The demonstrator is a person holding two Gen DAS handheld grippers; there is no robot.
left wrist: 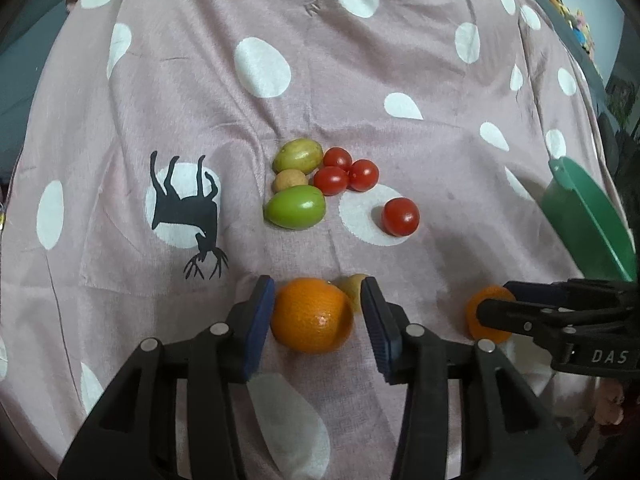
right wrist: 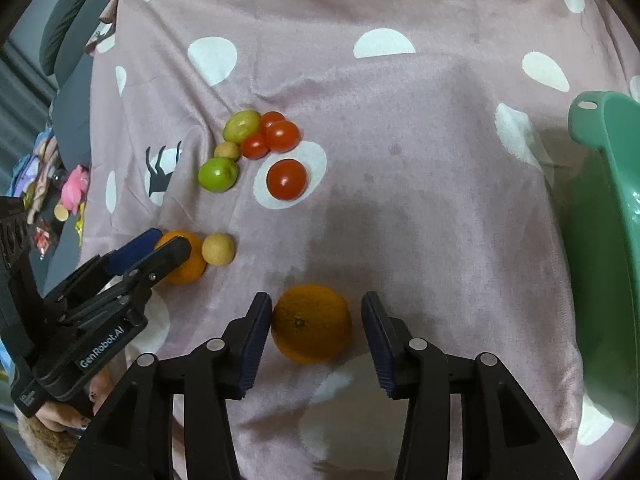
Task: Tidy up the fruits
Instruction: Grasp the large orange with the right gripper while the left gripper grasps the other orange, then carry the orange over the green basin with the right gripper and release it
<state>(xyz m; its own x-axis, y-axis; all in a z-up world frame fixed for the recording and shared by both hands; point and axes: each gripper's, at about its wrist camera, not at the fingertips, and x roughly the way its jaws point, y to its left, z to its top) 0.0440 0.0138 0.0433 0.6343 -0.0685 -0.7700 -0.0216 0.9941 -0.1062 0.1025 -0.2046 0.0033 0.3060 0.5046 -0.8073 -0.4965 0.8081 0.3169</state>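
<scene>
My left gripper (left wrist: 318,312) is open around an orange (left wrist: 312,314) lying on the pink spotted cloth; the left pad touches it, the right pad stands apart. My right gripper (right wrist: 316,322) is open around a second orange (right wrist: 311,322) the same way. Each gripper shows in the other view: the right one (left wrist: 496,306) and the left one (right wrist: 168,246). A small tan fruit (right wrist: 218,249) lies beside the left orange. Farther off lie two green fruits (left wrist: 295,207) (left wrist: 298,155), another tan fruit (left wrist: 290,181) and several red tomatoes (left wrist: 400,217).
A green plastic basin (right wrist: 612,248) stands at the right edge of the cloth, also showing in the left wrist view (left wrist: 588,216). Toys and clutter lie off the cloth at the far left (right wrist: 72,188). A black deer print (left wrist: 188,208) marks the cloth.
</scene>
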